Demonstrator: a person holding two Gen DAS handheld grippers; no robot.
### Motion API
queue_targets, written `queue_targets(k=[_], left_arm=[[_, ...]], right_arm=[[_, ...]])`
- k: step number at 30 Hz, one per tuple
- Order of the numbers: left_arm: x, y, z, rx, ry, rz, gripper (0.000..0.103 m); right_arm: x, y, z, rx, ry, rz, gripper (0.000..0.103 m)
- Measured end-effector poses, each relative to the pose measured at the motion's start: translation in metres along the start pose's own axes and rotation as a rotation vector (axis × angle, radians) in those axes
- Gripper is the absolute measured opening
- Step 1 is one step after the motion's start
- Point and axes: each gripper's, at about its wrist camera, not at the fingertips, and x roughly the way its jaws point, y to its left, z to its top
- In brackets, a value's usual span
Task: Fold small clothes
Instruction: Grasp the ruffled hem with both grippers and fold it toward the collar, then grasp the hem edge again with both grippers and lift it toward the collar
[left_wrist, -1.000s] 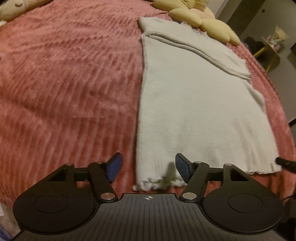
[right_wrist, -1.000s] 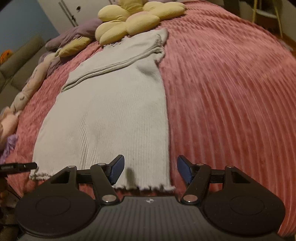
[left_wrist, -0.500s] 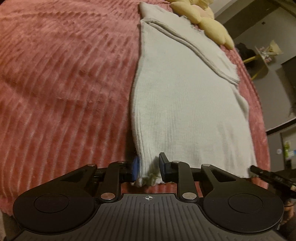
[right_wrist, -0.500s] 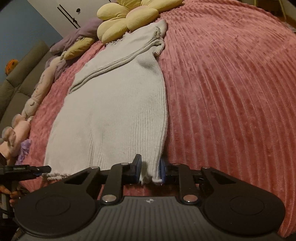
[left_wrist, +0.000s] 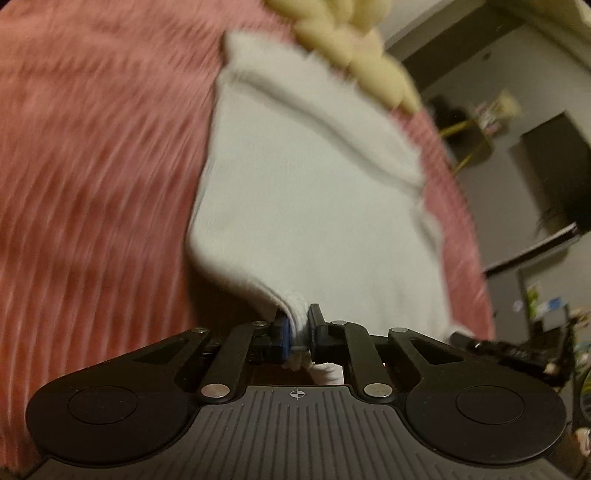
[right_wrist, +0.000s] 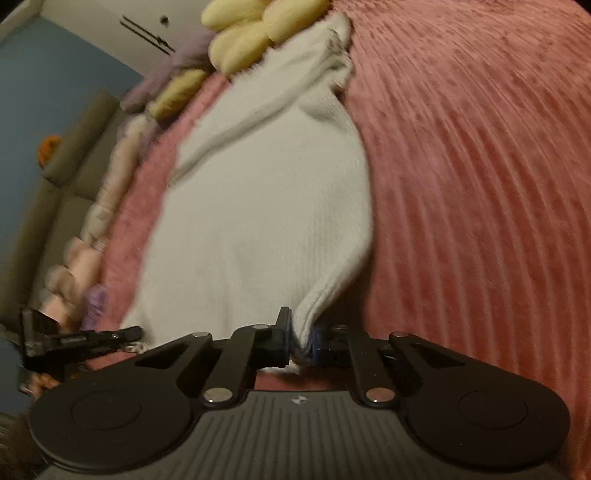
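Left tool is pinching the near-left hem corner of the white knit top, fingers pressed onto the fabric. Right tool is pinching the near-right hem corner the same way. Top is lying lengthwise on the pink ribbed bedspread, near corners lifting off it, far end touching the yellow flower pillow. Both views are motion-blurred.

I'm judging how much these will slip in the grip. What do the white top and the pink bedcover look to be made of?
The white top looks like soft ribbed knit, probably cotton: fine lengthwise ribs, matte, and it drapes limply from the right tongs and left tongs. The pink bedcover looks like plush, perhaps chenille or fleece, with fuzzy raised ridges and a faint sheen.
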Motion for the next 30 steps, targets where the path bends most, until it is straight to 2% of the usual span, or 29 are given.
queue_targets(k=[3,6,10,12,13,14,15,16,17,18,20,22,23,26,28,29,30], left_arm=[[-0.006,-0.014,0.034,0.018,-0.09,-0.013,0.012],[-0.001,-0.023,0.067,0.022,-0.175,0.01,0.012],[0.02,-0.021,0.102,0.018,-0.261,0.127,0.013],[0.032,-0.018,0.11,0.0,-0.273,0.165,0.016],[0.036,-0.016,0.112,-0.005,-0.279,0.186,0.02],[0.035,-0.013,0.113,0.001,-0.29,0.199,0.03],[0.036,-0.011,0.113,0.017,-0.298,0.201,0.039],[0.036,-0.009,0.113,0.038,-0.298,0.198,0.044],[0.037,-0.007,0.112,0.059,-0.289,0.195,0.054],[0.039,-0.003,0.112,0.074,-0.274,0.196,0.059],[0.045,0.001,0.108,0.087,-0.235,0.211,0.059],[0.057,0.005,0.108,0.085,-0.201,0.229,0.059],[0.061,0.004,0.109,0.087,-0.194,0.231,0.059],[0.072,-0.001,0.11,0.134,-0.179,0.242,0.058],[0.08,-0.007,0.113,0.18,-0.162,0.261,0.053],[0.085,-0.009,0.114,0.197,-0.151,0.28,0.05],[0.089,-0.009,0.116,0.205,-0.144,0.294,0.04]], right_arm=[[-0.004,0.01,0.026,-0.005,-0.068,0.031,0.009],[-0.003,0.018,0.06,-0.011,-0.148,0.019,0.009],[0.009,0.024,0.103,-0.063,-0.27,-0.068,0.009],[0.019,0.026,0.116,-0.097,-0.317,-0.132,0.012],[0.022,0.024,0.121,-0.103,-0.337,-0.164,0.016],[0.024,0.023,0.125,-0.107,-0.35,-0.183,0.022],[0.024,0.022,0.127,-0.11,-0.364,-0.203,0.036],[0.023,0.022,0.128,-0.124,-0.379,-0.22,0.044],[0.022,0.023,0.128,-0.153,-0.391,-0.23,0.044],[0.021,0.024,0.126,-0.195,-0.389,-0.238,0.044],[0.026,0.031,0.123,-0.315,-0.365,-0.272,0.047],[0.036,0.036,0.124,-0.382,-0.327,-0.294,0.057],[0.043,0.038,0.125,-0.389,-0.305,-0.306,0.059],[0.06,0.031,0.135,-0.339,-0.258,-0.322,0.065],[0.067,0.018,0.14,-0.253,-0.246,-0.288,0.065],[0.07,0.011,0.142,-0.208,-0.238,-0.266,0.064],[0.073,0.007,0.143,-0.168,-0.231,-0.254,0.061]])
